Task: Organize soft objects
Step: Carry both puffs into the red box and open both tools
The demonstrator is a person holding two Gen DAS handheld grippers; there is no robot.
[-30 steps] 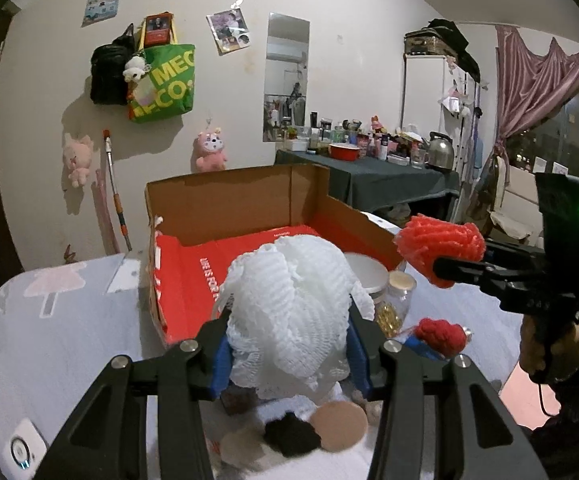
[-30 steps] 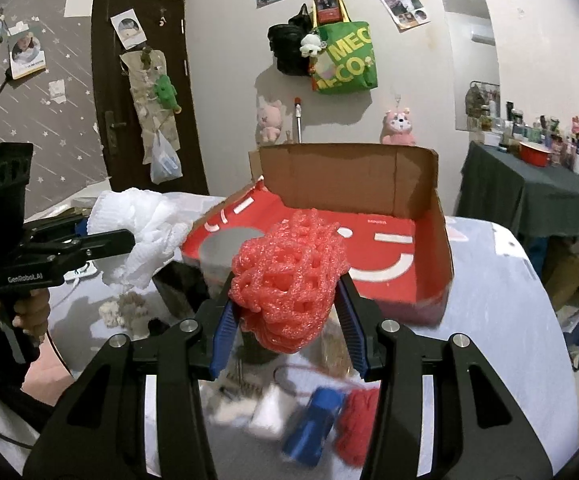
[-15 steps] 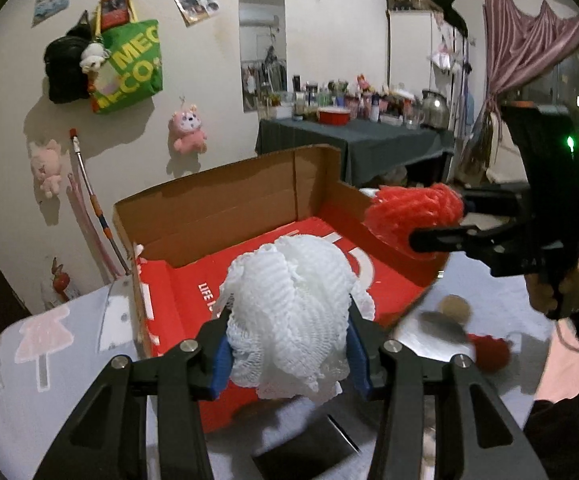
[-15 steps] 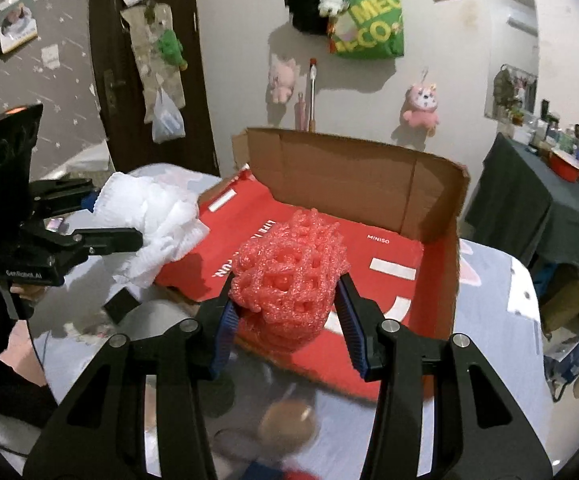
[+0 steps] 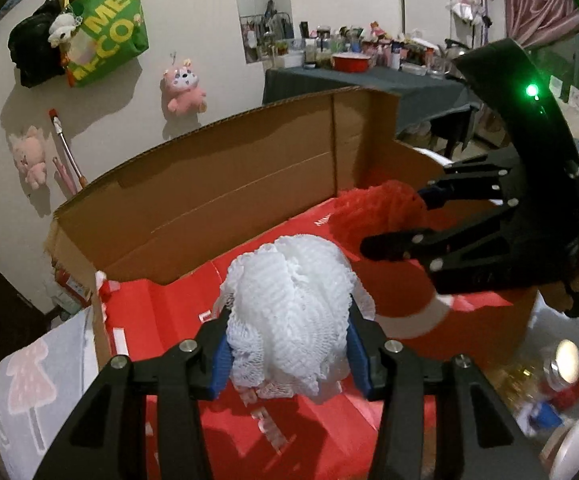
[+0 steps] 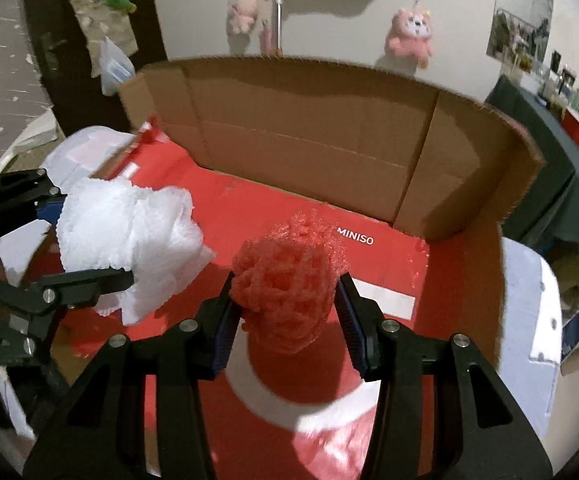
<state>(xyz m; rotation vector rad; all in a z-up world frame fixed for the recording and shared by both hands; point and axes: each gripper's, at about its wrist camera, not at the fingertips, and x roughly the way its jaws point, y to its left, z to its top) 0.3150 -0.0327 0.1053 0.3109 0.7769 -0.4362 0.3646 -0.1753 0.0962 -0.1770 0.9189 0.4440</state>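
Left wrist view: left hand-held gripper clamped on the white foam net, a crumpled, springy mesh ball bulging up and forward past the blue pads. It hangs above the red floor of the open cardboard box, toward the near-left part of the box; plain brown corrugated flaps stand behind it. Drop point is straight below, so the left unit looks ready to let go first. To the right and further in, the right hand-held gripper pinches the red foam net, partly hidden by its black fingers. Jars and small items blur on the counter at lower right, outside the box. Right wrist view: right hand-held gripper is closed around the red foam net, an open-weave, squashy lump, roughly round with no clear long axis, over the middle of the box floor near the white MINISO print. The left hand-held gripper comes in from the left with the white foam net held over the box's left part. Both nets are apart, not touching. Whether either net touches the floor of the cardboard box cannot be told.
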